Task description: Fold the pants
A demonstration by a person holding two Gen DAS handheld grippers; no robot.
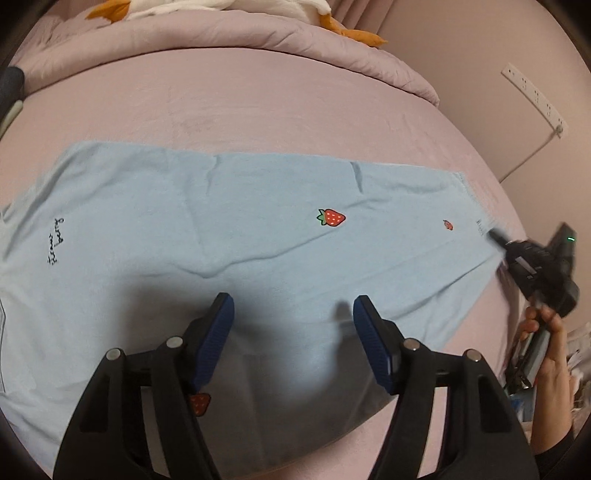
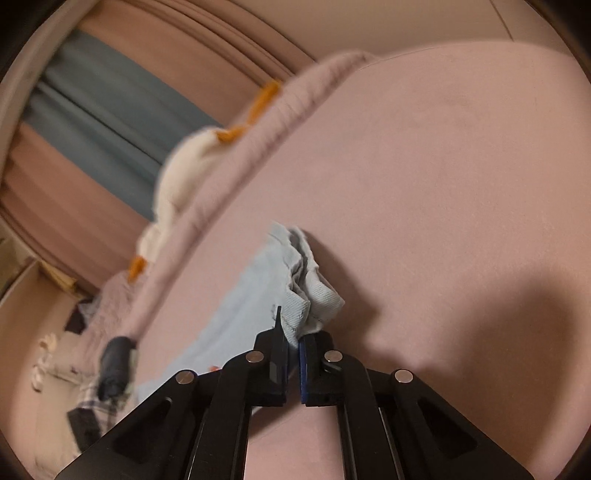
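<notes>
Light blue pants [image 1: 221, 221] with strawberry prints lie spread flat across the pink bed [image 1: 258, 103]. My left gripper [image 1: 291, 306] hovers open over the near edge of the pants, with nothing between its blue pads. At the right end of the pants, my right gripper [image 1: 495, 236] meets the hem, held by a person's hand [image 1: 550, 343]. In the right wrist view the right gripper [image 2: 293, 334] is shut on the bunched hem of the pants [image 2: 295, 295], which is lifted slightly off the sheet.
A rumpled pink duvet [image 1: 221, 37] and a white and orange plush toy [image 1: 184, 7] lie at the far side of the bed. A white power strip [image 1: 532, 96] hangs on the wall at the right. Clutter lies on the floor [image 2: 85, 387] beside the bed.
</notes>
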